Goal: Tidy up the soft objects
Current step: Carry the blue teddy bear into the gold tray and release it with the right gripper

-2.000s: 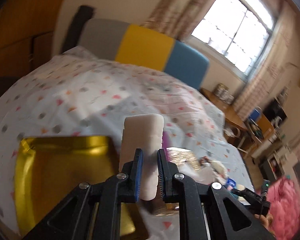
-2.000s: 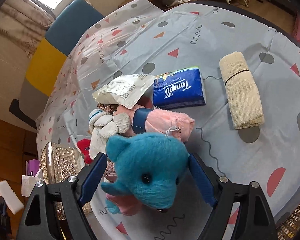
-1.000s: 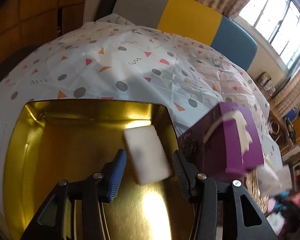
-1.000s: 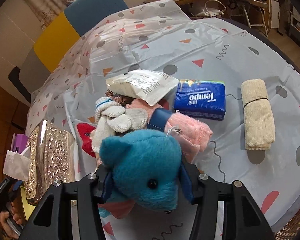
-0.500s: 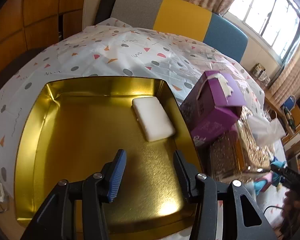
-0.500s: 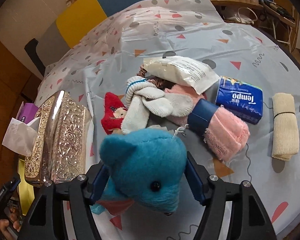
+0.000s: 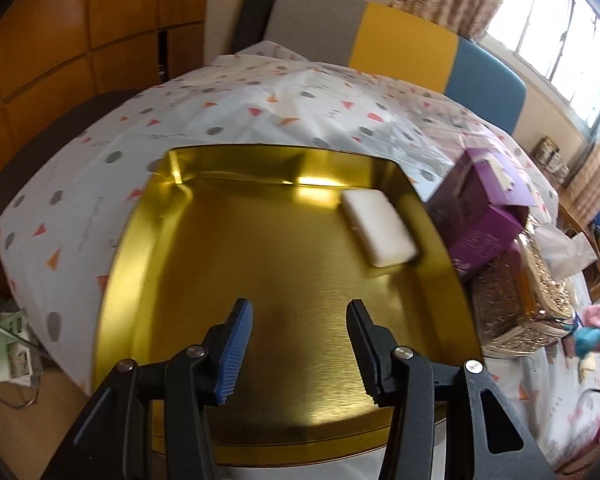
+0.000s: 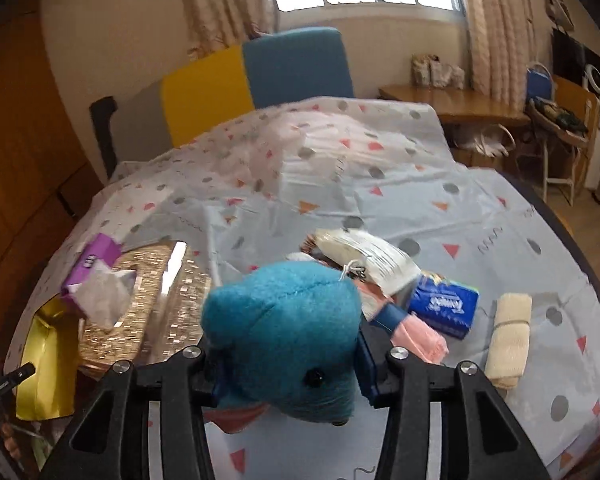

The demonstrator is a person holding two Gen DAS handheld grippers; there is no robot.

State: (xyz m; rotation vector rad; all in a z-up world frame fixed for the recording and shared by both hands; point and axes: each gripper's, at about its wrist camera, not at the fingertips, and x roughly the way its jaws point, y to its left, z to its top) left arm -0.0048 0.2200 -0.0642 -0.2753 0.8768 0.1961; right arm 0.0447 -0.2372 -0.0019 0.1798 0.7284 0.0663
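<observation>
A white sponge [image 7: 378,229] lies flat in the far right corner of the gold tray [image 7: 132,248]. My left gripper [image 7: 298,308] hangs open over the tray's near half, a good way back from the sponge, with nothing between its fingers. In the right wrist view a blue plush toy [image 8: 288,332] fills the gap of my right gripper [image 8: 288,360]. Its jaws are closing and both pads press into the plush, which is held clear of the pile on the table.
A purple tissue box [image 7: 480,216] and an ornate gold box [image 7: 516,300] stand just right of the tray. Behind the plush lie a white packet [image 8: 372,256], a blue tissue pack [image 8: 444,304], a pink cloth [image 8: 420,336] and a rolled beige cloth [image 8: 508,340].
The left gripper let go of the sponge in the tray and has drawn back from it. The right gripper closed on the blue plush and lifted it off the pile, rolling as it rose.
</observation>
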